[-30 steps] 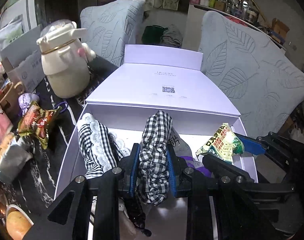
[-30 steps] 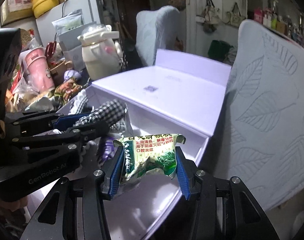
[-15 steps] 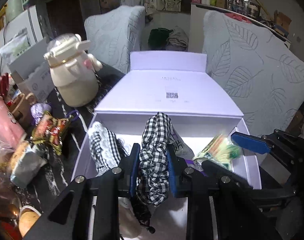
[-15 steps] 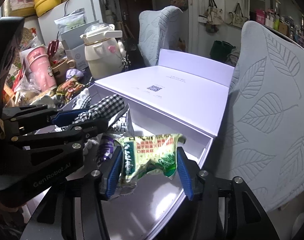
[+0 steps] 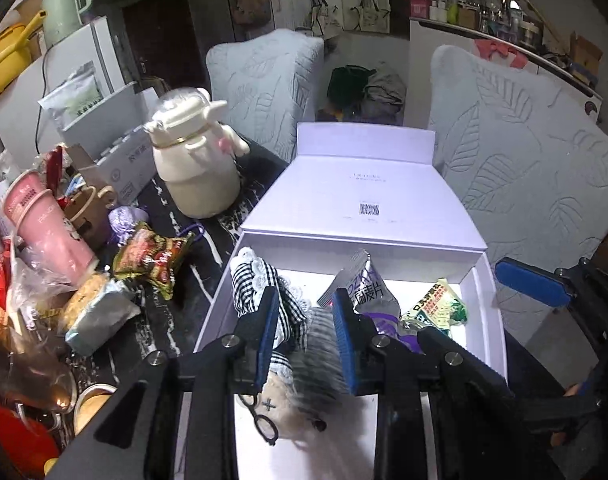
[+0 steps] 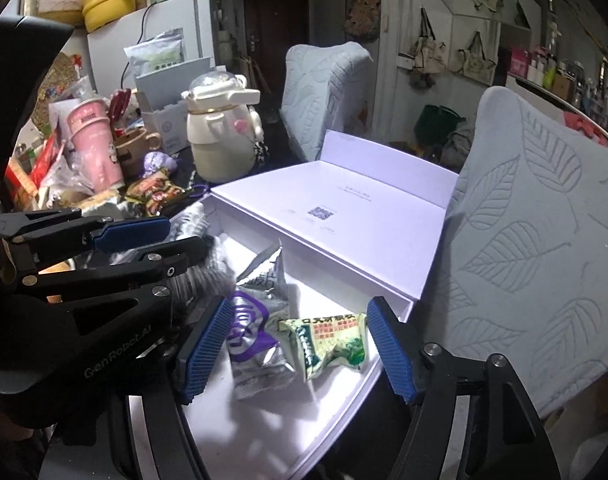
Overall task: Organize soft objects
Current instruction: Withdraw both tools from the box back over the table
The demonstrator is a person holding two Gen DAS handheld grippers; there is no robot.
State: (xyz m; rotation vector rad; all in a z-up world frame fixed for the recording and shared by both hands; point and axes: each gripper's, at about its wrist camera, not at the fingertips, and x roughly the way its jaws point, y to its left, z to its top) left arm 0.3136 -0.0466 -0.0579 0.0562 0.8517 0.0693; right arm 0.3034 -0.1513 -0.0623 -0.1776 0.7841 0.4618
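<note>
Now the right gripper (image 6: 299,302) stands released: its jaws have just been opening, and the green packet (image 6: 332,340) that they pinched a second ago lies flat on the floor of the box (image 6: 388,354). It sits between and below the two blue pads, touching neither. By my judgement that packet is put away and this hand is free for the next thing.

The left gripper (image 5: 304,304) is clenched on the checked hair tie (image 5: 316,344), as it was a second ago. The cloth now shows as a grey blur and sits lower between the pads than before, so it may be slipping. I cannot tell how firmly it is pinched. It hangs over the near part of the box and is not yet set down.

The box is pale lilac, with its lid (image 5: 364,184) folded back flat behind it. Inside:
- at the left wall, a checked cloth with a lace edge (image 5: 256,276)
- under the left gripper, something soft and beige with small black glasses (image 5: 276,408)
- in the middle, a silver and purple packet (image 6: 256,320), leaning up
- just to its right, the green packet, close to the right wall

Beside the box on the dark table, a red and green snack packet (image 5: 152,256) and other wrapped things lie outside, so the sorting looks unfinished.
</note>
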